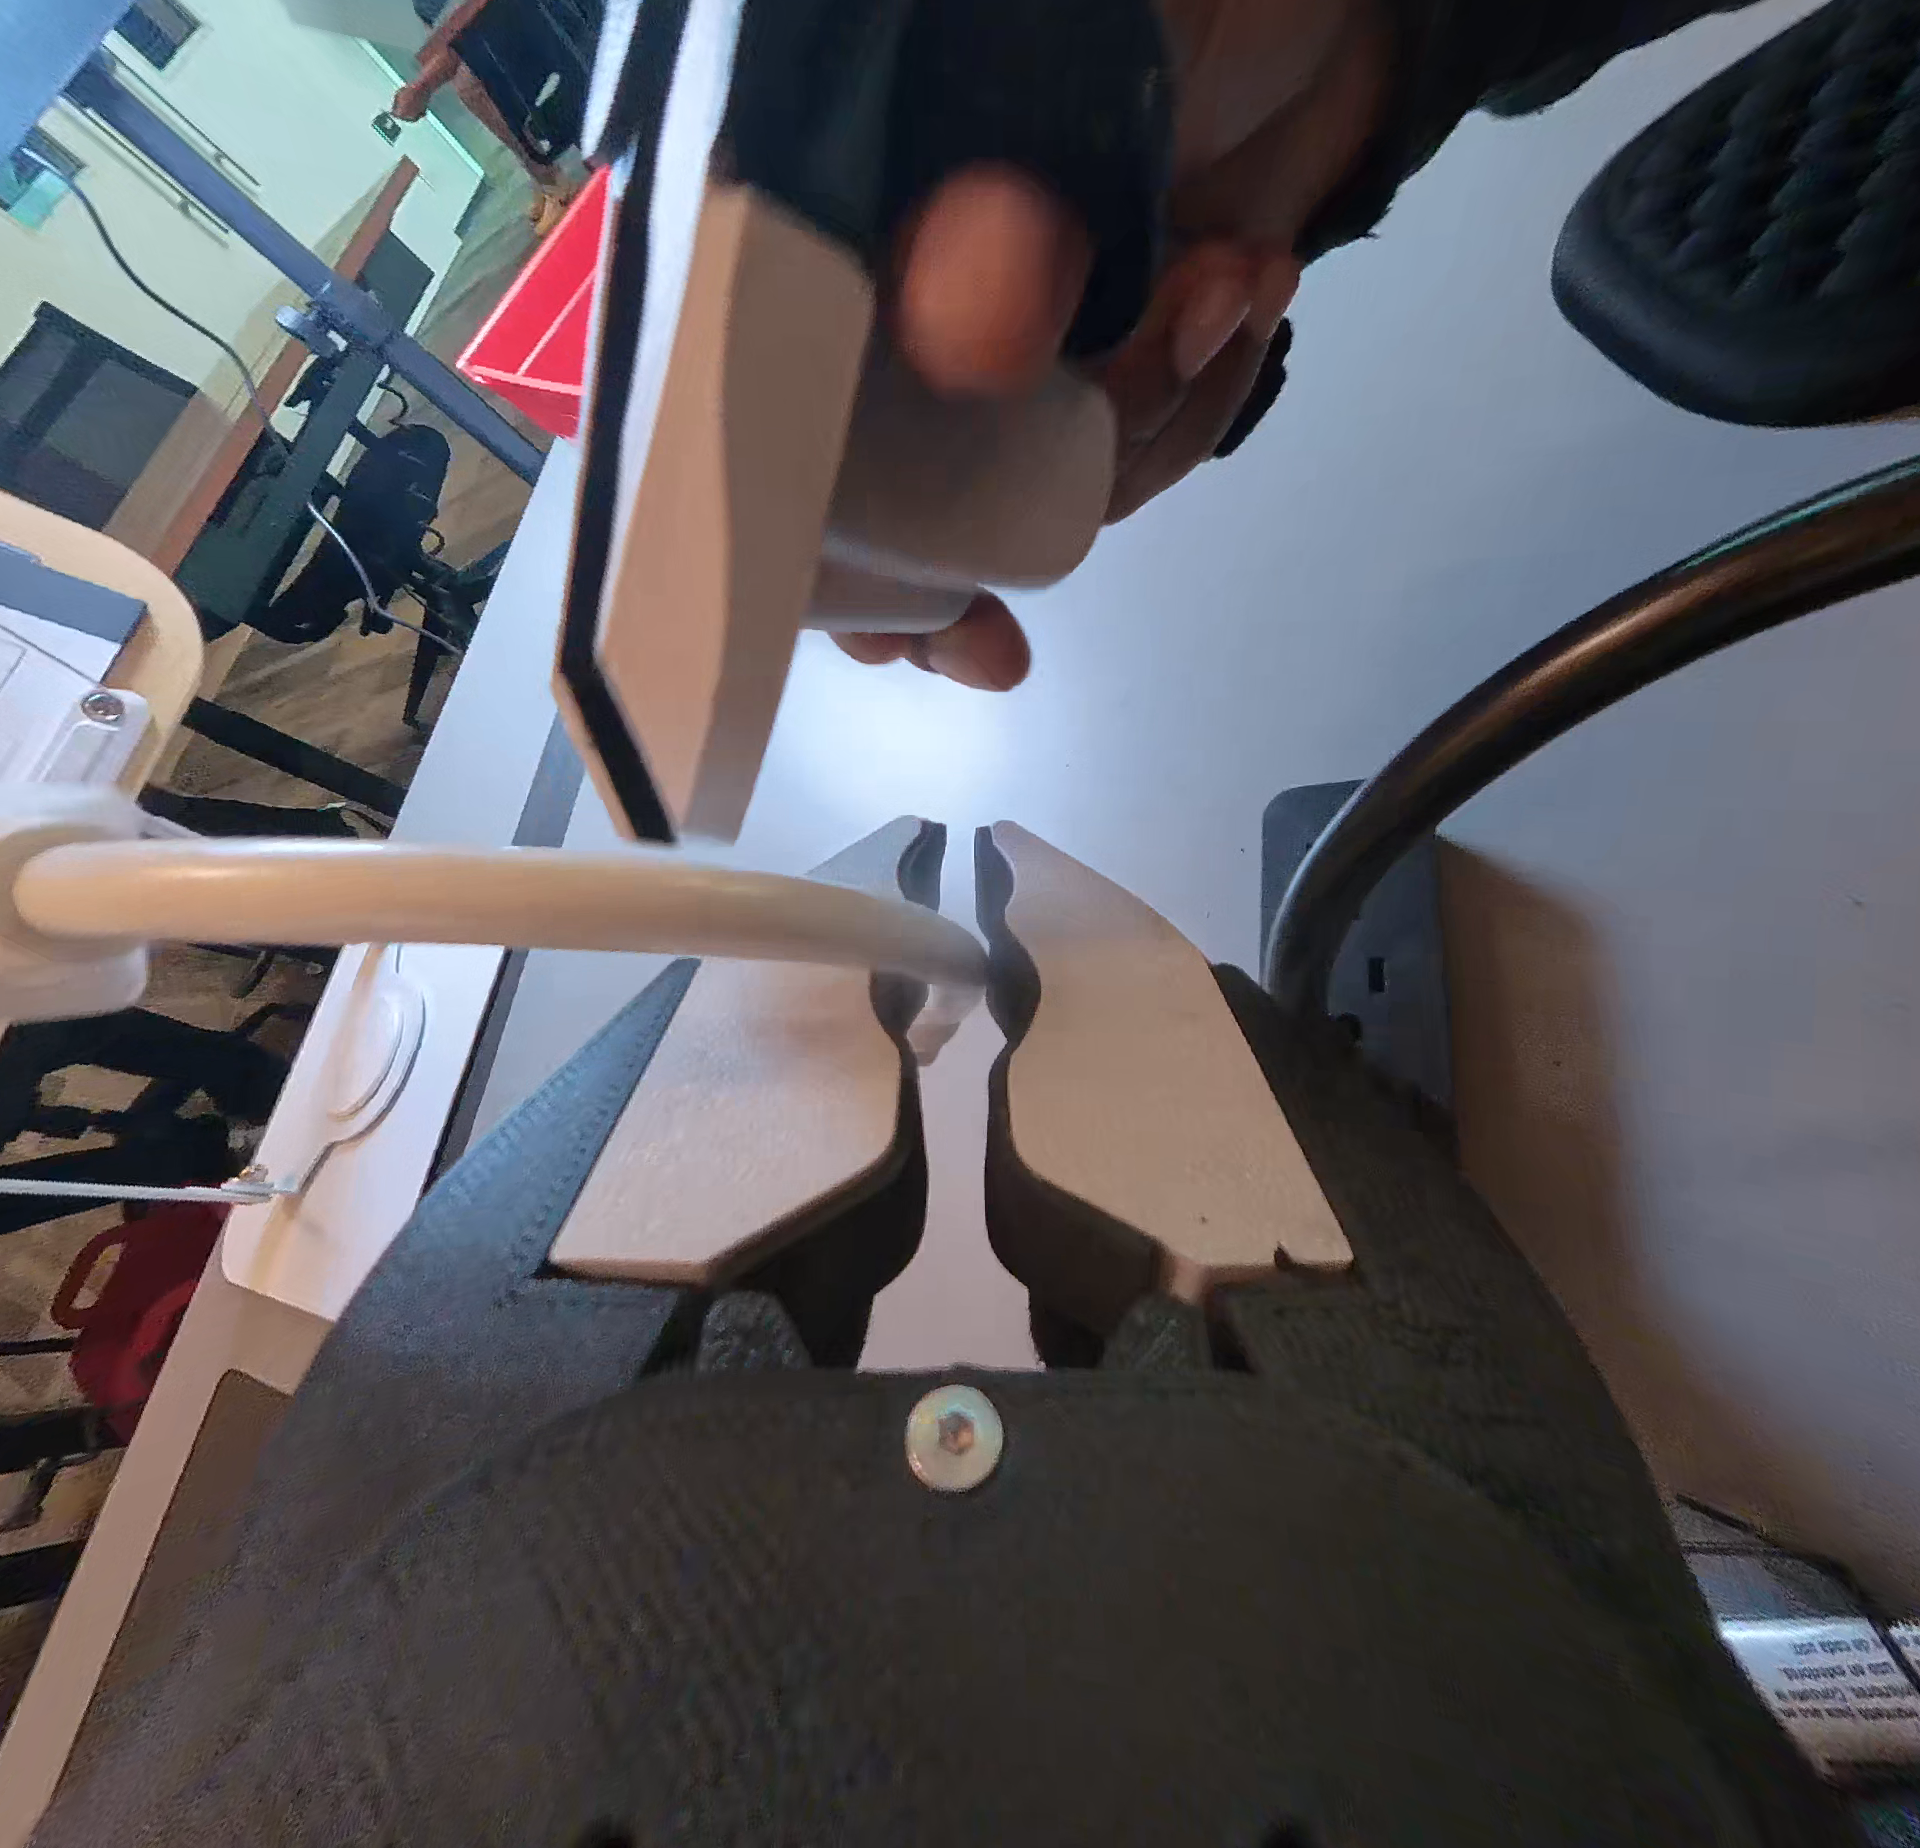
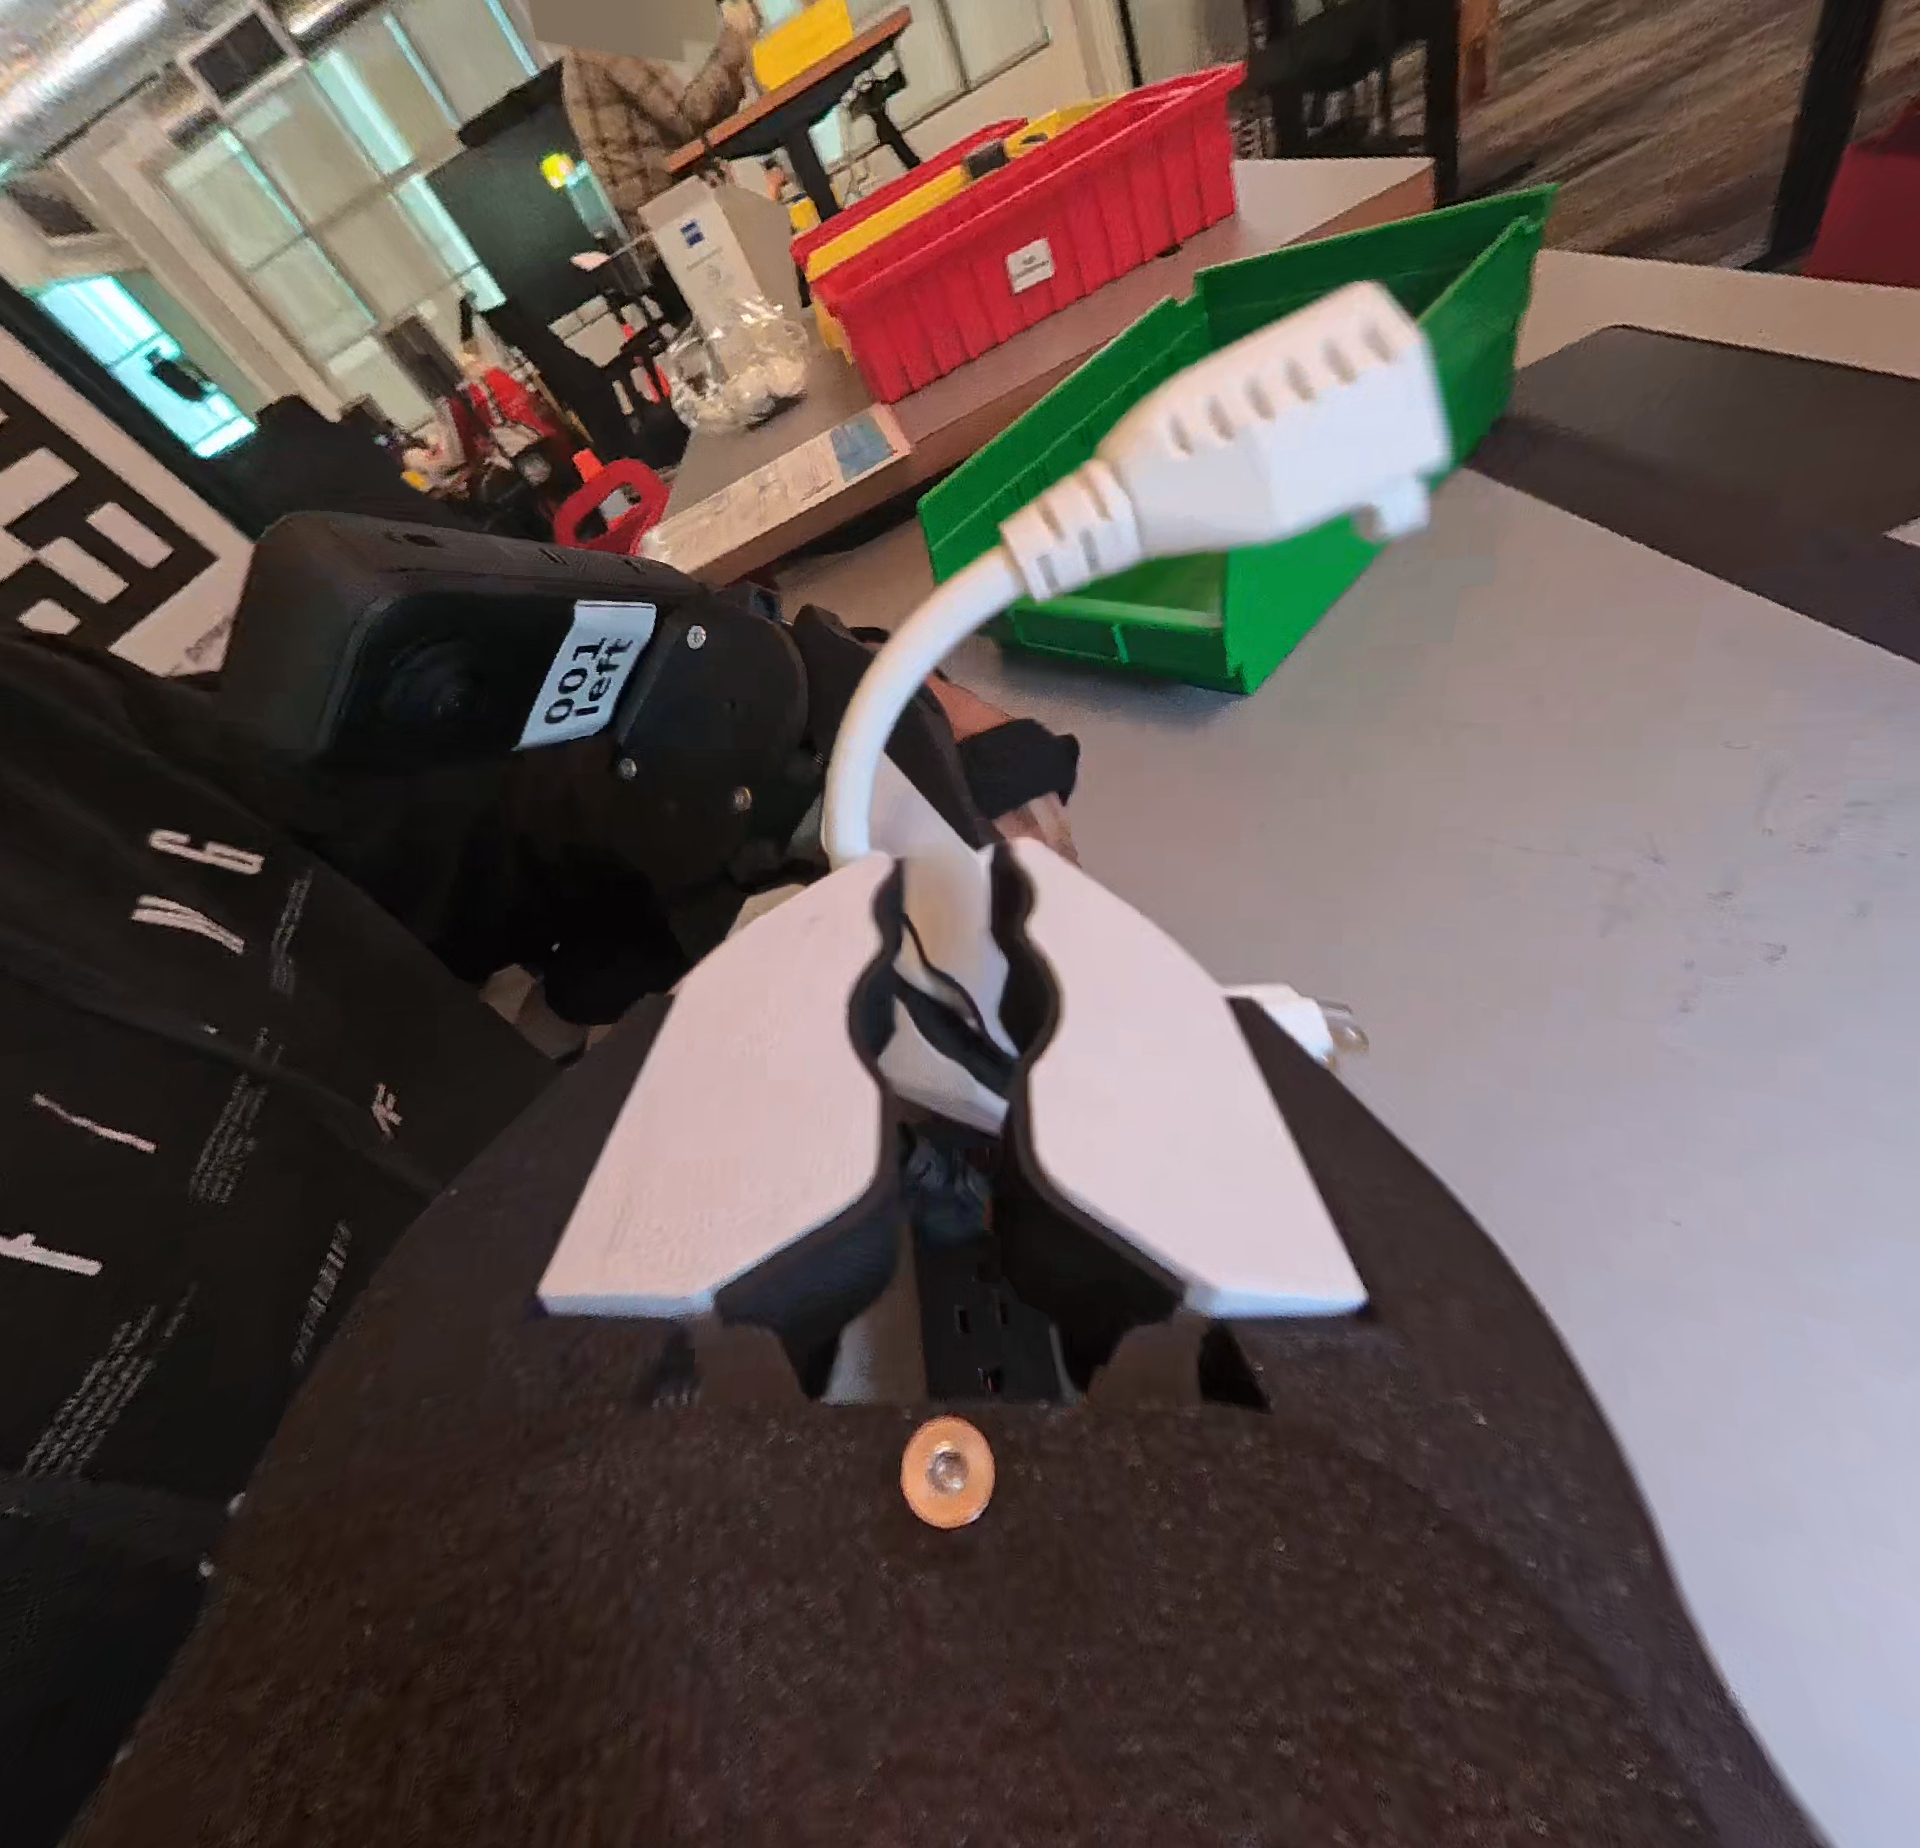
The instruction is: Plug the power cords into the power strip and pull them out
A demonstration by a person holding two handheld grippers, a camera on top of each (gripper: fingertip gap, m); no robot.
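A short white extension cord [image 1: 499,879] runs from its socket end [image 1: 52,884] at the left into my left gripper [image 1: 961,848], which is shut on the cord near the plug. In the right wrist view my right gripper [image 2: 945,868] is shut on the white plug [image 2: 940,977]. The plug's prongs [image 2: 1340,1035] stick out to the right, and the cord arcs up to the socket end [image 2: 1247,427]. A black power strip [image 2: 966,1315] shows through the gap below the right gripper's fingers. Its grey end [image 1: 1351,915] and black cable [image 1: 1558,697] are at the right.
The white table [image 2: 1558,863] carries a green bin [image 2: 1299,593] behind the cord and a red bin [image 2: 1039,250] farther back. A gloved hand [image 1: 997,240] holds the right gripper above the left one. A dark mat [image 2: 1714,448] lies at the far right. The tips of one gripper are about 7 cm away from the tips of the other.
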